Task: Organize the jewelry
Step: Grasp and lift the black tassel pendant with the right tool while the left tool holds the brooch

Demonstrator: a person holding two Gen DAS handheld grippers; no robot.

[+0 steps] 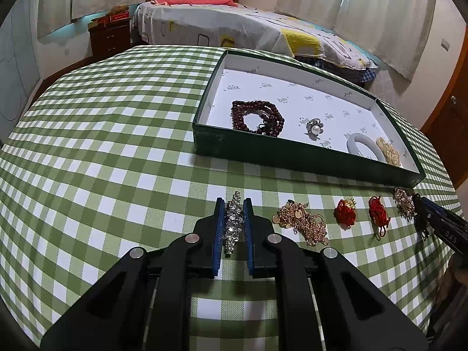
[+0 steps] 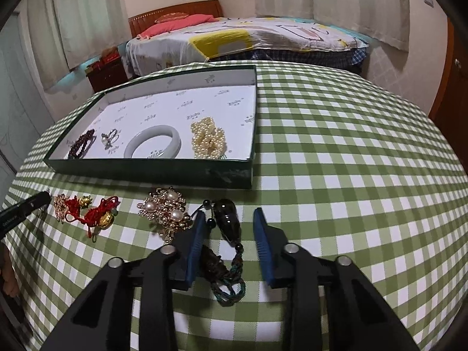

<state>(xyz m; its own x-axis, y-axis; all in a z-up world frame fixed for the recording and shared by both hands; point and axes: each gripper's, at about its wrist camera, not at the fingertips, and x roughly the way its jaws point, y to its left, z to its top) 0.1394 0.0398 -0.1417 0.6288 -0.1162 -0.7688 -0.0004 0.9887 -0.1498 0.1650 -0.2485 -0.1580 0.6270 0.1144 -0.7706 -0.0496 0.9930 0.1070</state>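
Observation:
My left gripper point(image 1: 234, 204) is shut on a silver rhinestone piece point(image 1: 234, 222), which stands on edge between the blue pads on the green checked cloth. In the right wrist view my right gripper point(image 2: 228, 213) straddles a dark stone pendant point(image 2: 225, 219) on a braided green cord point(image 2: 231, 286). Its pads stand apart from the stone on both sides. A green box point(image 1: 292, 158) behind holds a dark red bead bracelet point(image 1: 257, 117), a pearl ring point(image 1: 314, 128), a pale bangle point(image 1: 364, 146) and a pearl cluster point(image 1: 389, 152).
Between the grippers a row lies on the cloth: a gold chain point(image 1: 301, 222), two red knotted charms point(image 1: 345, 210), and a gold brooch with pearls point(image 2: 166, 210). A bed point(image 1: 234, 23) and a wooden nightstand point(image 1: 109, 38) stand beyond the table's far edge.

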